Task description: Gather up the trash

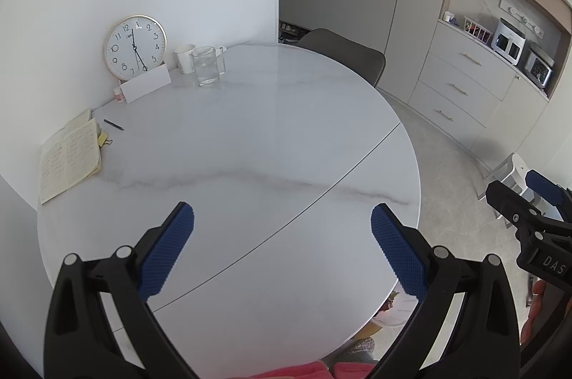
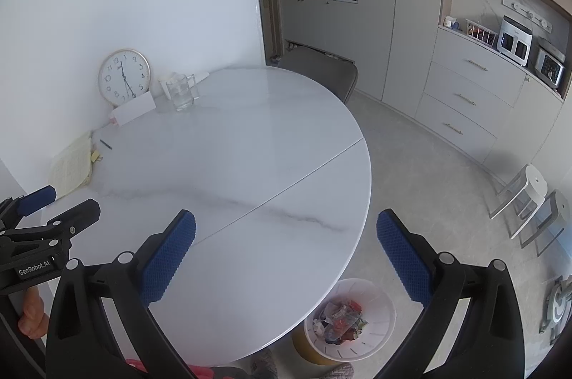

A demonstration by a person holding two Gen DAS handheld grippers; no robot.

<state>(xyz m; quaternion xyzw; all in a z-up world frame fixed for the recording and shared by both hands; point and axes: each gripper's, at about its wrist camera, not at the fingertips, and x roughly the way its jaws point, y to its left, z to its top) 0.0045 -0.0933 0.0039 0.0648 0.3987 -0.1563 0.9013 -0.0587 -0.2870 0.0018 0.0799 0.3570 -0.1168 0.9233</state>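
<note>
We hold the left gripper over the near edge of the round white marble-patterned table, its blue-padded fingers spread wide with nothing between them. Our right gripper hangs beside it, likewise spread and bare. Crumpled trash of mixed colours sits inside the white round waste bin on the floor, just beside the table's near right edge (partly tucked under the rim). At the far side: a gold-rimmed wall clock leaning on the wall, a clear glass mug, an open handwritten notebook, a black pen.
</note>
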